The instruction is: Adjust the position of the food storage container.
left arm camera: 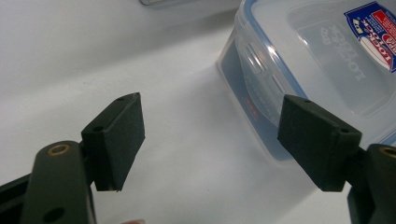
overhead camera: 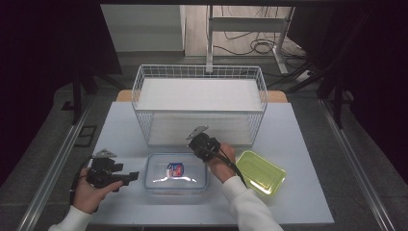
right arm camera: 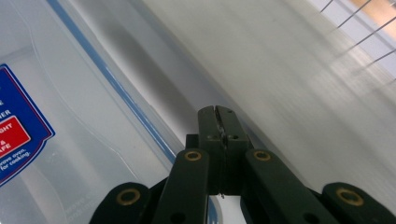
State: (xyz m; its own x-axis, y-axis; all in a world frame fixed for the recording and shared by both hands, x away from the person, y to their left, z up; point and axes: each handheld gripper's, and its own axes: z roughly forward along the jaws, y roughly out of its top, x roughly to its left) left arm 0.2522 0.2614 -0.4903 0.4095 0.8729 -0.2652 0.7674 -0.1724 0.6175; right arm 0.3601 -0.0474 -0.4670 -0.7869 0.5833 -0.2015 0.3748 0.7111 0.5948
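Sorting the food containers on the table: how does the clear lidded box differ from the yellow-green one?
The clear box is colourless with a blue-rimmed lid and a red-and-blue label; the yellow-green container is tinted and shows no label. The clear box lies square to the table edge between the two hand-held grippers; the yellow-green container lies skewed, to the right of the right hand. The clear box looks larger. Both are rectangular with rounded corners and rest on the table.

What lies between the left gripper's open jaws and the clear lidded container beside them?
Nothing but bare table. The left gripper view shows the left gripper open, its jaws apart with white surface between them, and the clear container just beyond one jaw, untouched.
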